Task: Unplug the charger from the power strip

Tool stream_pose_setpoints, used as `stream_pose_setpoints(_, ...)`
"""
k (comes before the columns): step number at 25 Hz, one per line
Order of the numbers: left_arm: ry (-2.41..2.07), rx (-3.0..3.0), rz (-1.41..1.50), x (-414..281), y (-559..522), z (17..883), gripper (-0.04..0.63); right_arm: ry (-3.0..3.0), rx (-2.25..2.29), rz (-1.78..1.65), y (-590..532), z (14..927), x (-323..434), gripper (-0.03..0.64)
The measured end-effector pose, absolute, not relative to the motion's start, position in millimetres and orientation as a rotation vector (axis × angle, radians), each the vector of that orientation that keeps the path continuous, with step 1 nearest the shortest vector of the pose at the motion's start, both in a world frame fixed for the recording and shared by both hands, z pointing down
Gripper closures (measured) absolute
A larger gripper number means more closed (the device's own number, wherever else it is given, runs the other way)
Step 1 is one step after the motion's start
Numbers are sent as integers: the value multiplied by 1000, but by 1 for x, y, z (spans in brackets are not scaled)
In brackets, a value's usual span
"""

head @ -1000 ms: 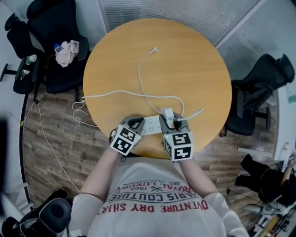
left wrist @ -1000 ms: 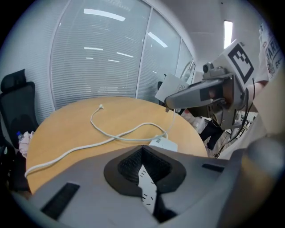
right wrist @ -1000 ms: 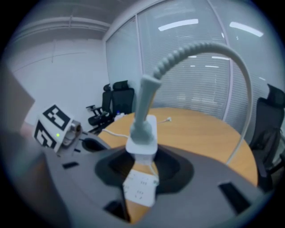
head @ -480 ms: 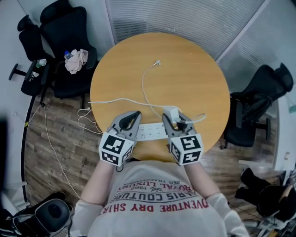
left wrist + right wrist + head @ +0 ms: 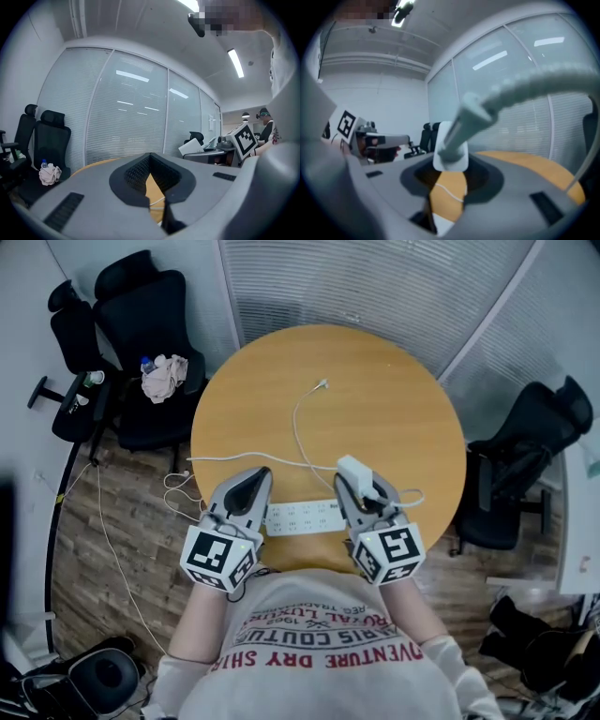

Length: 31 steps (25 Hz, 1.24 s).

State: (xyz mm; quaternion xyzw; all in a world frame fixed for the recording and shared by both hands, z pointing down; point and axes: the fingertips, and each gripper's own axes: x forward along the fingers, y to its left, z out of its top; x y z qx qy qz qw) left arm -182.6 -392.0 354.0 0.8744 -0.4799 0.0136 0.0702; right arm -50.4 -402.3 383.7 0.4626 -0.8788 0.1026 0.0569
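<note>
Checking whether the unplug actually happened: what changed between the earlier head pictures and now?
Both grippers rose off the table toward the camera. The right gripper kept its hold on the white charger and lifted it clear of the power strip. The left gripper, earlier at the strip's left end, came away empty. The strip stayed flat on the round table, and the cable still trails across it.

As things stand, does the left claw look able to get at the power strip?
Probably yes: the power strip lies bare on the table beside the left claw, nothing between them, though its shut jaws must open first.
</note>
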Motion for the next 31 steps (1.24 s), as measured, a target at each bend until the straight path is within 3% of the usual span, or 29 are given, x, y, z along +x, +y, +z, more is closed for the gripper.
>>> stream_pose_setpoints(31,-1441,2661,161,-165,-390,369,561,-2638,1386,389,-407,398,-47,463)
